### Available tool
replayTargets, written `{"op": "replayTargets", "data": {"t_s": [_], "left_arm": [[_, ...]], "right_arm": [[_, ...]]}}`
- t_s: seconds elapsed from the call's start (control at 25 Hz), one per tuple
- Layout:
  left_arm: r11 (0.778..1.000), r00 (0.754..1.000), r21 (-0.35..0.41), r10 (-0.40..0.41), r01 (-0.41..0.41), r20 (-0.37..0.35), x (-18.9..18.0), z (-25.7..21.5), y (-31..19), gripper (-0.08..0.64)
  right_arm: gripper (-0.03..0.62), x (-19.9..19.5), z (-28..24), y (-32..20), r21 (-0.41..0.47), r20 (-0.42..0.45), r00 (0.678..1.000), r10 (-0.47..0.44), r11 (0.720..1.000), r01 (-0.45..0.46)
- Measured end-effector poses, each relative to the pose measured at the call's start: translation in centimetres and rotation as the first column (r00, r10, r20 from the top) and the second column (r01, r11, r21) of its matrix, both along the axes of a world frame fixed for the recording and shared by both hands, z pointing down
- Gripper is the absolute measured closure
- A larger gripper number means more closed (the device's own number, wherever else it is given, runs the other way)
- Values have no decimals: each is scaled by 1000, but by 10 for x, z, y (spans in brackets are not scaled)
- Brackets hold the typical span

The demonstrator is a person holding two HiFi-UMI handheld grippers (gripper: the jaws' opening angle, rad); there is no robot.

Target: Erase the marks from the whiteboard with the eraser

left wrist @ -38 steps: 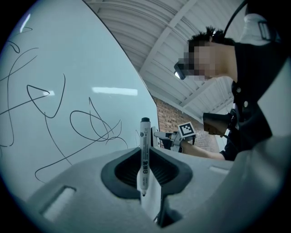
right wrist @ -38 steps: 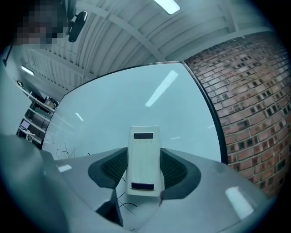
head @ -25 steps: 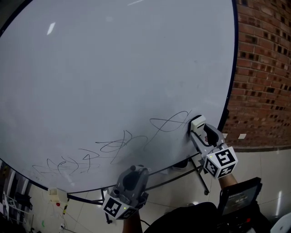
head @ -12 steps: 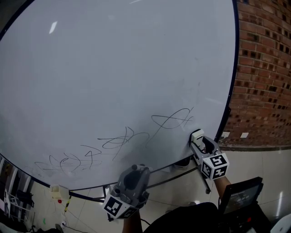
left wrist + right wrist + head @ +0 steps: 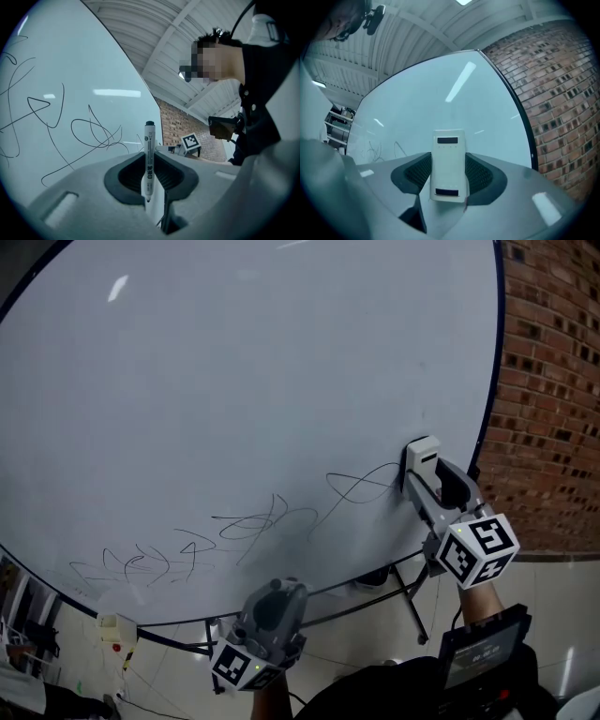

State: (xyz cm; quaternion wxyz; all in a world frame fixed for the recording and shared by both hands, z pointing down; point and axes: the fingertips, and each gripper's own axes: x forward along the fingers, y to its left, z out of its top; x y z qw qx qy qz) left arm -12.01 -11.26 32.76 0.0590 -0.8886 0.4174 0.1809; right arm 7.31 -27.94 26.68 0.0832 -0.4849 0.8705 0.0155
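A large whiteboard (image 5: 234, 381) carries thin black scribbled marks (image 5: 253, 526) along its lower part, from lower left to a loop (image 5: 361, 486) near the right edge. My right gripper (image 5: 422, 460) is shut on a white eraser (image 5: 420, 457) pressed against the board just right of that loop. The eraser (image 5: 449, 164) stands upright between the jaws, with the board (image 5: 440, 103) behind it. My left gripper (image 5: 272, 601) hangs below the board's bottom edge, shut on a white board marker (image 5: 148, 161) pointing up. Scribbles (image 5: 89, 133) show on the board to its left.
A red brick wall (image 5: 553, 399) stands right of the board. The board's dark metal stand (image 5: 403, 592) and legs run beneath its lower edge, above a pale tiled floor (image 5: 544, 615). A small white object (image 5: 111, 629) hangs at the board's lower left corner.
My right gripper has carried the eraser up the board's right edge, from below the loop to beside it. The loop's rightmost strokes have thinned. The left gripper has stayed put.
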Motion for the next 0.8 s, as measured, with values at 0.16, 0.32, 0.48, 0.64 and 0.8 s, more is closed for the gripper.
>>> {"op": "replayTargets", "data": {"t_s": [0.16,0.32,0.48,0.64,0.8], "left_arm": [[1000,1000,7,-14,14,-19,-7,0,2,503],[1000,1000,6,-16,16,-24,-8,1,3,503],[1000,1000,1,-7,7,-22,-5,1,0,503],[1000,1000,-2,11,-11,-11,2,2,-2,502],[1000,1000,-14,21,-21,-3,8,3,-4,503]], "right_arm": [[364,4,-73,3,112,30,999,16,994,-19],[364,5,-79,2,118,18,1000,13,993,-15],[364,2,-45,0,58,-3,1000,4,998,-4],[364,0,22,-1,-48,1,999,-35,998,35],[364,-4,99,-1,-162,4,998,-60,985,60]]}}
